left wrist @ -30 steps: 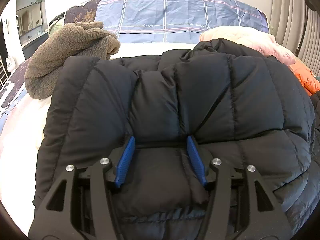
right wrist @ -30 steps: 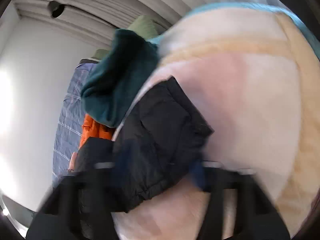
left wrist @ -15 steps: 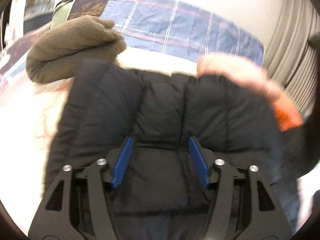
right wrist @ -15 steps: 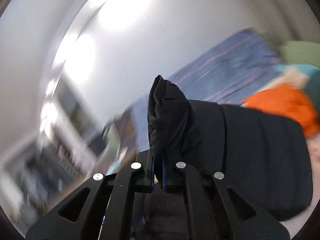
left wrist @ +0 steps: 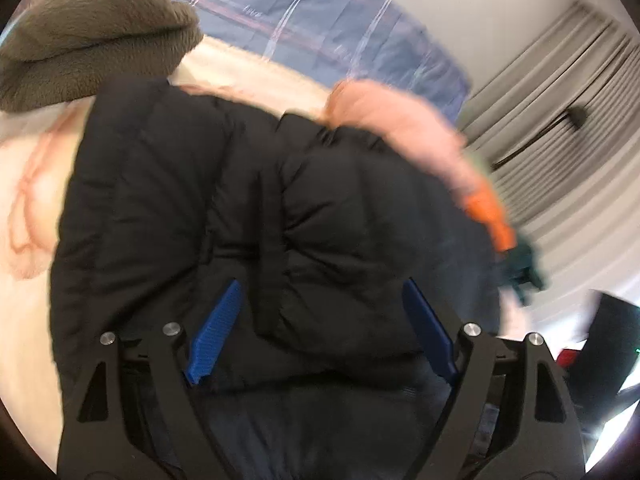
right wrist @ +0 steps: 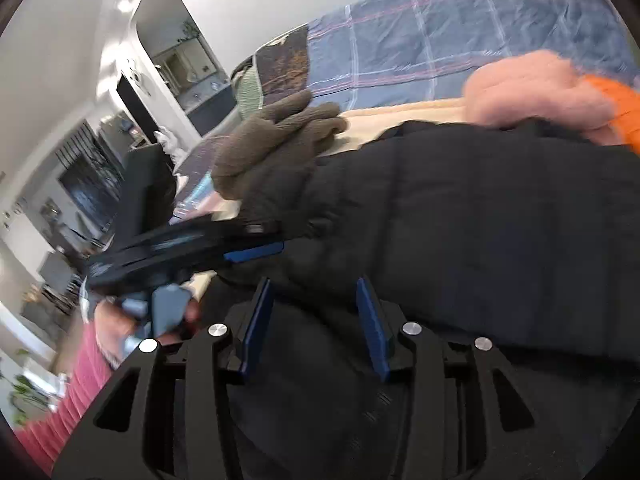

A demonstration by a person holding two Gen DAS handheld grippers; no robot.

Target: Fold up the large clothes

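A black puffer jacket point(left wrist: 248, 200) lies bunched on the cream blanket point(left wrist: 28, 168) of a bed and fills the middle of both views point(right wrist: 480, 216). My left gripper point(left wrist: 320, 304) is open, its blue pads wide apart over the jacket's near edge. My right gripper point(right wrist: 314, 300) is open, its pads apart with jacket fabric lying between them. The left gripper point(right wrist: 256, 250) also shows in the right wrist view, at the jacket's left side.
A brown fleece garment point(left wrist: 92, 36) lies at the far left of the bed. A pink garment point(left wrist: 392, 128), an orange one point(left wrist: 488, 216) and a dark green one point(left wrist: 520, 264) lie beyond the jacket. A blue plaid cover point(right wrist: 460, 40) stands at the head. Curtains point(left wrist: 560, 128) hang at right.
The right gripper let go of the raised jacket fold and opened; it now sits low over the jacket. The left gripper opened wider and swung, tilting its view.
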